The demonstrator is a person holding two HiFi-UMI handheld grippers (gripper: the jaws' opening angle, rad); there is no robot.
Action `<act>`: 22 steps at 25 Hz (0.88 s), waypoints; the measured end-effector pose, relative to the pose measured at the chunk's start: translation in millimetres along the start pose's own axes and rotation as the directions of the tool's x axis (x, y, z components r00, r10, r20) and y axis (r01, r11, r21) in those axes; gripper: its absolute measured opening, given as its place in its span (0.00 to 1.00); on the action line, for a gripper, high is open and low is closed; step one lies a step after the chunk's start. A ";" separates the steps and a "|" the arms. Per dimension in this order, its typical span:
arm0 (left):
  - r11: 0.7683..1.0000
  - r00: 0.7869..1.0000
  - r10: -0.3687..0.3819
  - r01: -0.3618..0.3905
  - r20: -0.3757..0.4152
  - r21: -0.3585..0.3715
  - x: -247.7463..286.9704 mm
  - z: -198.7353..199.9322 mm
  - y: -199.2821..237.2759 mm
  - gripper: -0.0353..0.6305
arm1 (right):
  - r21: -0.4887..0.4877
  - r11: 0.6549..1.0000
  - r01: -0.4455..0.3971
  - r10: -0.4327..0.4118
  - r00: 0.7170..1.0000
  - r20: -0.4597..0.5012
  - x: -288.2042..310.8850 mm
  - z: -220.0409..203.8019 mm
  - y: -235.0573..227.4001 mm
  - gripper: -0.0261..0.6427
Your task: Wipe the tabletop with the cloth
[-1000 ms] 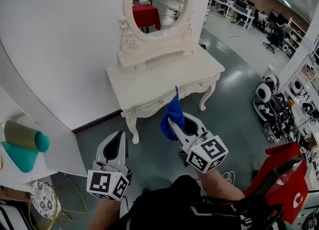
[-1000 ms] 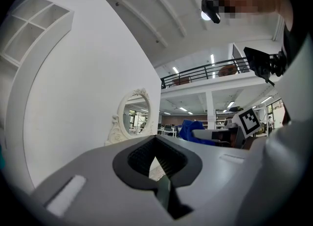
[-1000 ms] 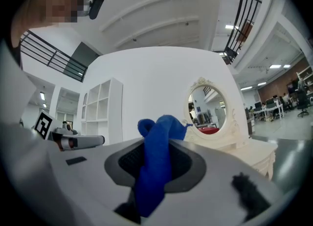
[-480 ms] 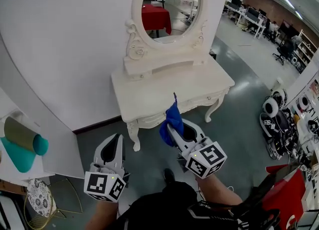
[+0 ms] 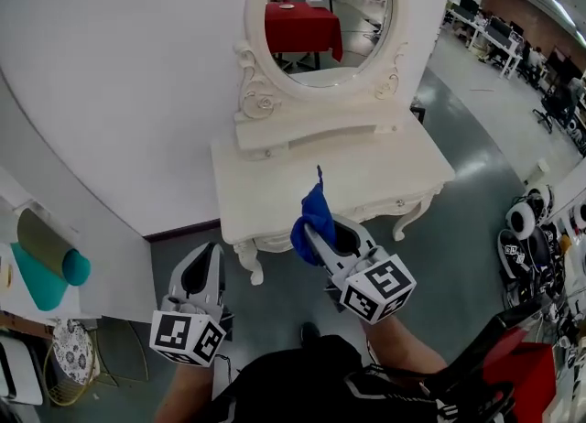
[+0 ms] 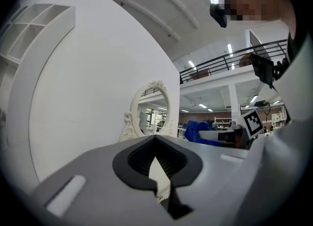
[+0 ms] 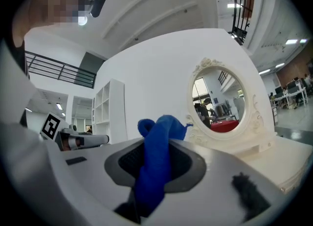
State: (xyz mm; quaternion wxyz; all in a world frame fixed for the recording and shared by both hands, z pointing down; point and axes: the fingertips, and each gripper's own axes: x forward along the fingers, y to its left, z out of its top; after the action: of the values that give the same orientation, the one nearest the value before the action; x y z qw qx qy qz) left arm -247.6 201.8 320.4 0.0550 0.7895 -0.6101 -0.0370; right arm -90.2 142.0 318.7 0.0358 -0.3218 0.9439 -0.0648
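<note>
A white dressing table (image 5: 375, 169) with an oval mirror (image 5: 316, 9) stands against the white wall, and its top is bare. The blue cloth (image 5: 314, 215) is bunched up and sticks out above my right gripper (image 5: 316, 232), which is shut on it just short of the table's front edge. In the right gripper view the cloth (image 7: 155, 144) hangs between the jaws of the right gripper (image 7: 154, 169), with the table (image 7: 288, 154) to the right. My left gripper (image 5: 206, 261) is lower left, over the floor. It is shut and holds nothing (image 6: 156, 164).
Teal and olive rolls (image 5: 41, 261) lie on a white ledge at the left, above a patterned stool (image 5: 69, 352). Robot gear (image 5: 540, 238) and a red box (image 5: 517, 366) crowd the floor at the right. A white shelf unit (image 7: 110, 112) stands by the wall.
The dressing table has come closer and fills more of the head view. Both grippers keep the same pose, the right one still holding the cloth.
</note>
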 end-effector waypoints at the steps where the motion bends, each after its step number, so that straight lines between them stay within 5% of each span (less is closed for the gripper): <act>1: 1.000 1.000 0.008 -0.008 -0.002 0.002 6.6 -0.5 -1.3 0.07 | 0.004 1.000 -0.010 0.010 1.000 0.000 3.3 -0.5 -7.6 0.19; 13: 0.992 0.992 0.125 -0.125 -0.034 0.014 63.8 -2.8 4.3 0.07 | 0.020 0.988 -0.150 0.151 0.988 -0.033 53.5 -5.8 -59.1 0.19; 22: 0.990 0.990 0.141 -0.141 -0.028 0.015 84.8 -3.6 55.7 0.07 | 0.001 0.986 -0.165 0.164 0.983 -0.082 116.4 -20.6 -63.7 0.19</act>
State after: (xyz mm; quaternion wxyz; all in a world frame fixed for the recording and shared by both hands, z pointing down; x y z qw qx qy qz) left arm -279.1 106.1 332.1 0.0610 0.7452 -0.6638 -0.0178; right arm -146.1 22.9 345.4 0.0014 -0.2399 0.9681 -0.0718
